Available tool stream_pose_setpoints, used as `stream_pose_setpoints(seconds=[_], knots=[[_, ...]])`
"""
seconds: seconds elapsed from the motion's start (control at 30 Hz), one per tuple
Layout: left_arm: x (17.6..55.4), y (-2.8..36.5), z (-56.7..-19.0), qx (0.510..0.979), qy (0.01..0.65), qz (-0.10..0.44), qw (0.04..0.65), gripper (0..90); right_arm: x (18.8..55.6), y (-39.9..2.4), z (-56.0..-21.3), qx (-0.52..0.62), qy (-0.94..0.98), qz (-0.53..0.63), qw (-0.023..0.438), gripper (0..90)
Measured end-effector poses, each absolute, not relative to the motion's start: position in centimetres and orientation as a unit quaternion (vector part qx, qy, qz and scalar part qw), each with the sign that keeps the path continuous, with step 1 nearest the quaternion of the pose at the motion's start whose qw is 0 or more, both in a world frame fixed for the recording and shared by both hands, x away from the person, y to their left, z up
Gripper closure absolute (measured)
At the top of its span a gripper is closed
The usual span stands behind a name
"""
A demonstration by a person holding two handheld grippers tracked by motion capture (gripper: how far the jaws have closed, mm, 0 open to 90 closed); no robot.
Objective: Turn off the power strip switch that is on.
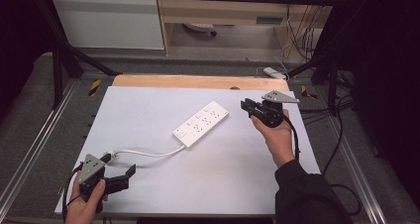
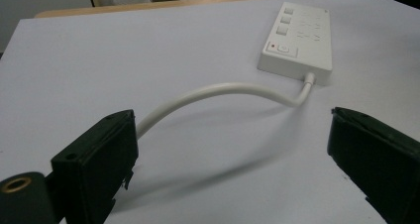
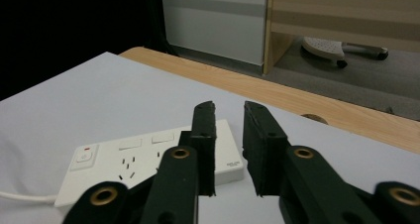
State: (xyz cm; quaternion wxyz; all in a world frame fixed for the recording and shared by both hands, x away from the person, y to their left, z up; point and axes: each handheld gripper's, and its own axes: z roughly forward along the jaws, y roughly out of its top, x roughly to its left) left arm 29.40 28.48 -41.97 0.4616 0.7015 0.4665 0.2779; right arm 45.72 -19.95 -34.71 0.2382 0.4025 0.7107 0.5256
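Power strip [image 1: 200, 123], white and oblong, is laid slantwise near the middle of the pale sheet [image 1: 148, 110] that covers the table, well apart from both tools. Its cord [image 1: 148, 153], round and smooth, is curved from the switch end toward the near left corner, where its far end is lost behind the left gripper [image 1: 119, 177]; a plug may be there, but it cannot be made out. That gripper is held low by the left hand [image 1: 84, 204], its jaws spread wide with nothing between them, and the cord is seen to pass just beside one jaw in the left gripper view. The right gripper [image 1: 246, 105] is raised above the sheet in the right hand [image 1: 277, 135], off the strip's far end, its jaws parted by a narrow gap and empty. The strip's hard, glossy shell is set with a rocker switch [image 2: 283, 48] and rows of sockets. A wooden edge [image 1: 198, 81] is left bare beyond the matt sheet.
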Motion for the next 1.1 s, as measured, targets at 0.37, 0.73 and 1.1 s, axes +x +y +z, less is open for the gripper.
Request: stream_pose_setpoints(seconds=[0.37,0.73,1.1], knots=[[29.4,28.5,-42.0,0.7,0.468,0.277,0.463,5.3,43.7,-21.7,-34.2,0.416,0.714,0.507,0.245,22.1],[29.3,28.6,-41.9,0.692,0.472,0.272,0.474,5.3,40.9,-23.8,-33.2,0.409,0.699,0.523,0.265,4.8],[29.3,28.7,-41.8,0.694,0.469,0.272,0.474,5.3,37.4,-26.0,-34.3,0.405,0.688,0.529,0.287,2.0]])
